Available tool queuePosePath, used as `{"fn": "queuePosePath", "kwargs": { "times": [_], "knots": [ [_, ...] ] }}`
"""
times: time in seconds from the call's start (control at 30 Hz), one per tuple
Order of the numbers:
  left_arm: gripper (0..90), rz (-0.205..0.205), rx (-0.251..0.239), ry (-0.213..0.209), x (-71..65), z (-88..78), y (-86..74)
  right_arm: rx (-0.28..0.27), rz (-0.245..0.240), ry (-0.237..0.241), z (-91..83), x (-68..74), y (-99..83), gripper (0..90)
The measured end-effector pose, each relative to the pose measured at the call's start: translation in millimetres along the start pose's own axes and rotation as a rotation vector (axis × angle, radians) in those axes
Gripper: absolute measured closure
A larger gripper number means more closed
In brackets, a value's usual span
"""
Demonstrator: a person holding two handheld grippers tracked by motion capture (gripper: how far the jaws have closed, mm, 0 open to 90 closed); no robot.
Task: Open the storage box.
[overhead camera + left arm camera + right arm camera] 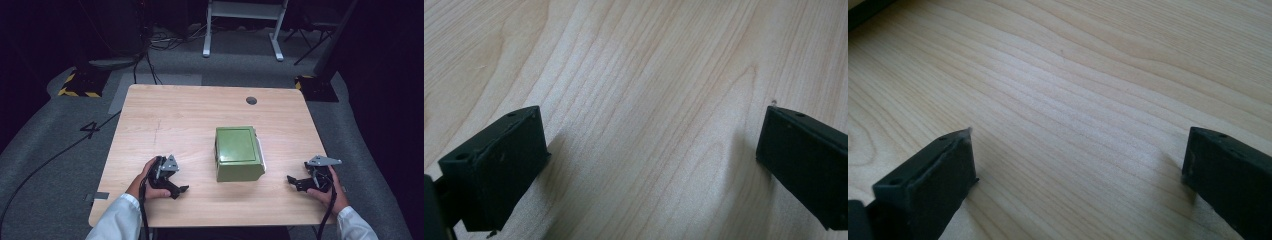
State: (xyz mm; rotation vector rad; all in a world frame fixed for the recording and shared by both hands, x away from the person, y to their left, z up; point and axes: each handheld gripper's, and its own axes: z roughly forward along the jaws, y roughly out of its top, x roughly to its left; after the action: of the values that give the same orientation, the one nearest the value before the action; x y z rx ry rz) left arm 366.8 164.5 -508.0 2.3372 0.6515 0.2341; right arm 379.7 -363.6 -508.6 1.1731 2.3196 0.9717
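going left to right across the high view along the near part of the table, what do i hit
left gripper with its jaws apart → green box → right gripper with its jaws apart, all on the wooden table

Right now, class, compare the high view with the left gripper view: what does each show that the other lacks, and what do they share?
High view alone: the green box near the table's middle, both hands holding the left gripper and right gripper either side of it, a dark round hole, the grey floor. Left gripper view alone: a close look at its black fingers, spread wide, nothing between. Shared: the light wooden table.
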Motion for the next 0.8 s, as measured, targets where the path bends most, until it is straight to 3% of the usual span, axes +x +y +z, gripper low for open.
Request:
{"fn": "queuePosePath", "kwargs": {
  "times": [0.33,0.4,0.43,0.47,0.5,0.53,0.6,0.67,0.8],
  "knots": [
    [0.5,-0.017,0.001,0.021,-1.8,-0.4,-0.2,0.001,0.008,-0.011,-0.1,-0.4,0.2,1.1],
    [0.5,-0.017,0.001,0.021,-1.9,-0.4,-0.2,-0.009,0.002,-0.017,-0.8,-0.1,1.4,7.8],
    [0.5,-0.017,0.001,0.021,-1.9,-0.4,-0.2,-0.019,0.000,-0.026,-1.8,-0.2,2.1,15.3],
    [0.5,-0.017,0.001,0.021,-1.8,-0.4,-0.2,-0.019,0.000,-0.026,-1.8,-0.2,2.1,15.3],
    [0.5,-0.017,0.001,0.021,-1.8,-0.4,-0.2,-0.029,0.003,-0.038,-3.4,0.0,3.2,22.7],
    [0.5,-0.017,0.001,0.021,-1.8,-0.4,-0.2,-0.048,0.012,-0.054,-6.2,-0.4,7.1,13.8],
    [0.5,-0.017,0.002,0.021,-1.7,-0.4,-0.2,-0.065,0.007,-0.043,-9.3,0.6,12.1,20.0],
    [0.4,-0.018,0.003,0.021,-1.7,-0.5,-0.2,-0.087,0.001,-0.035,-11.9,2.5,18.7,16.6],
    [0.4,-0.017,0.002,0.021,-1.7,-0.4,-0.1,-0.121,-0.023,-0.021,-16.8,8.2,33.6,18.3]
  ]
}}
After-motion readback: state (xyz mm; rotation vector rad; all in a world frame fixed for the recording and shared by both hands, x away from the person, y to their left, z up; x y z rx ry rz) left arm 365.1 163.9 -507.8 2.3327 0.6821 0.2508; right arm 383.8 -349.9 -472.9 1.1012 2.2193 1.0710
